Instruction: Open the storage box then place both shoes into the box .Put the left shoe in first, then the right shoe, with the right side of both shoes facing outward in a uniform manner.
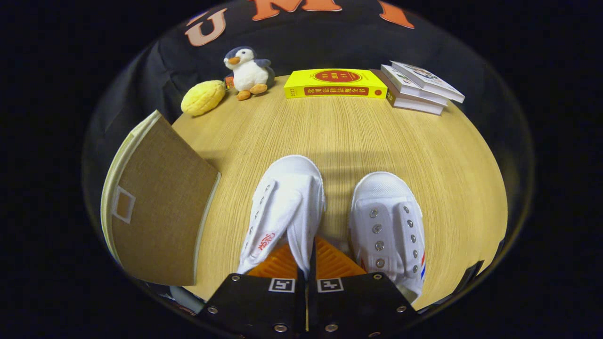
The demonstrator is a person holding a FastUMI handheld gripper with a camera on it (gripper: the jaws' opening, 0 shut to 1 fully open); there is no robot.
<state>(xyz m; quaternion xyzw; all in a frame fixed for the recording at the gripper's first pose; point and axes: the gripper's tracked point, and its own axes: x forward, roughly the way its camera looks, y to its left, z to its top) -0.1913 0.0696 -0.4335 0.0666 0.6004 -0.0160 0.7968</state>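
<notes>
Two white canvas shoes lie on the wooden table, toes pointing away from me. The left shoe is tilted and lifted at its heel end; my gripper is shut on its side wall, the canvas pinched between both fingers. The right shoe sits flat just to the right of my fingers, with metal eyelets and red and blue stripes on its side. The brown fabric storage box stands to the left of the shoes, its lid surface with a small label window facing me; I cannot tell whether it is open.
At the table's far edge sit a yellow plush, a penguin plush, a yellow book and a stack of books. Bare wood stretches between the shoes and these things.
</notes>
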